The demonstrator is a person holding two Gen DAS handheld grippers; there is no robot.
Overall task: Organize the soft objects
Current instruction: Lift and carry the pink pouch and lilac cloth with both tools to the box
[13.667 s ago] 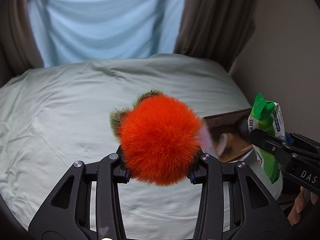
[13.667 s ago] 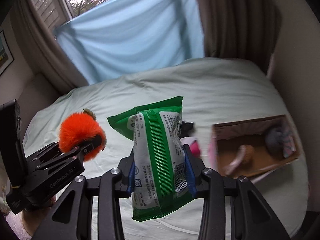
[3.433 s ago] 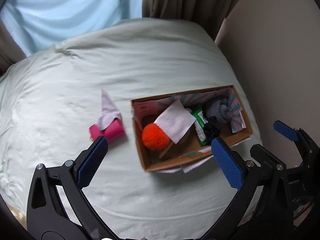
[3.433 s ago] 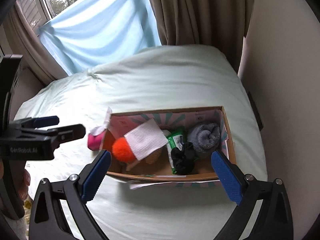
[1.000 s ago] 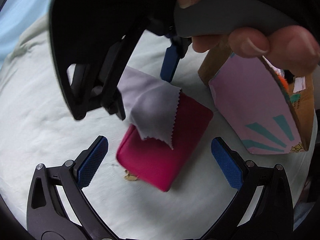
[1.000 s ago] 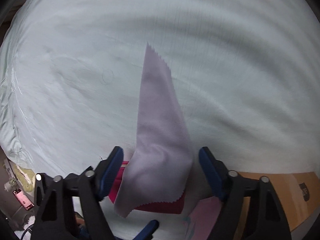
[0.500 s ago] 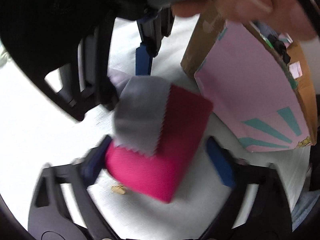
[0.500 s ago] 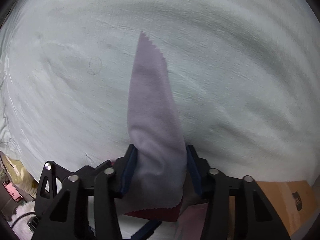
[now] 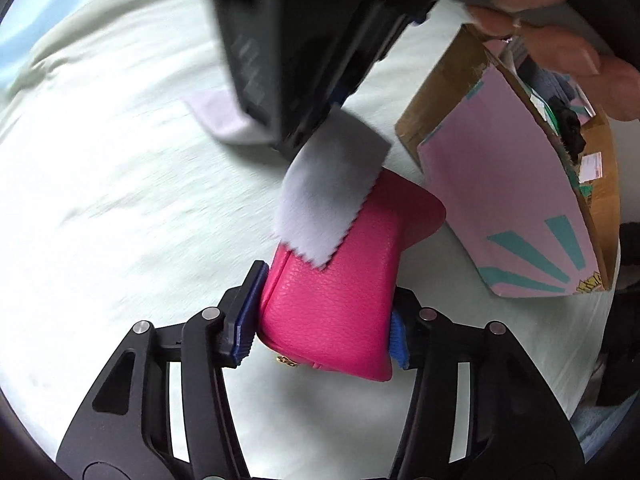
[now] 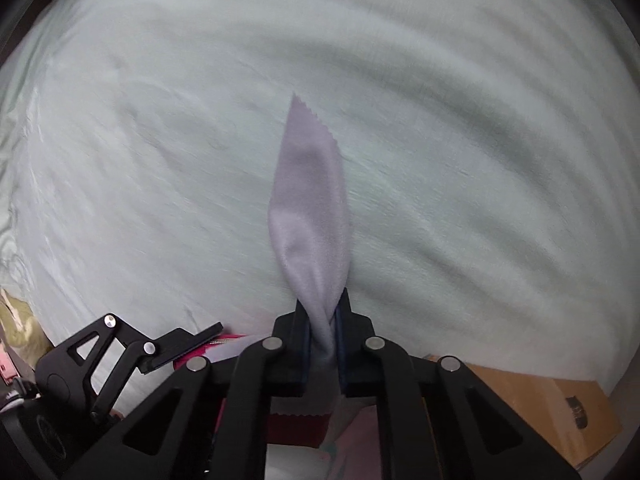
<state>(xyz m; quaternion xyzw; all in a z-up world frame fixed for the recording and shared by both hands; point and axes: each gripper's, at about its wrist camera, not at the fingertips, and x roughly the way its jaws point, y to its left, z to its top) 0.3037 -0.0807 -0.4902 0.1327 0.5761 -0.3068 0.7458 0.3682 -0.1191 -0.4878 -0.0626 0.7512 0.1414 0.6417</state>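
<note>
My left gripper [image 9: 322, 316] is shut on a bright pink pouch [image 9: 340, 280] that rests on the pale green bed sheet [image 9: 120, 220]. My right gripper [image 10: 322, 316] is shut on a lilac cloth [image 10: 310, 208] with pinked edges; its free end points away over the sheet. In the left wrist view the same cloth [image 9: 328, 196] drapes over the pouch's far end, under the black body of the right gripper [image 9: 304, 40]. The left gripper's arm [image 10: 120, 352] and a strip of the pouch [image 10: 216, 346] show at the lower left of the right wrist view.
A cardboard box [image 9: 560, 184] with a pink and teal flap stands right of the pouch, holding green, black and grey items. Its brown side also shows in the right wrist view [image 10: 552, 404]. A hand [image 9: 560, 36] holds the right gripper above the box.
Both grippers have closed: the left one onto the pink pouch, the right one onto the lilac cloth, now pinched into a narrow twist. The cloth's end has lifted partly off the pouch.
</note>
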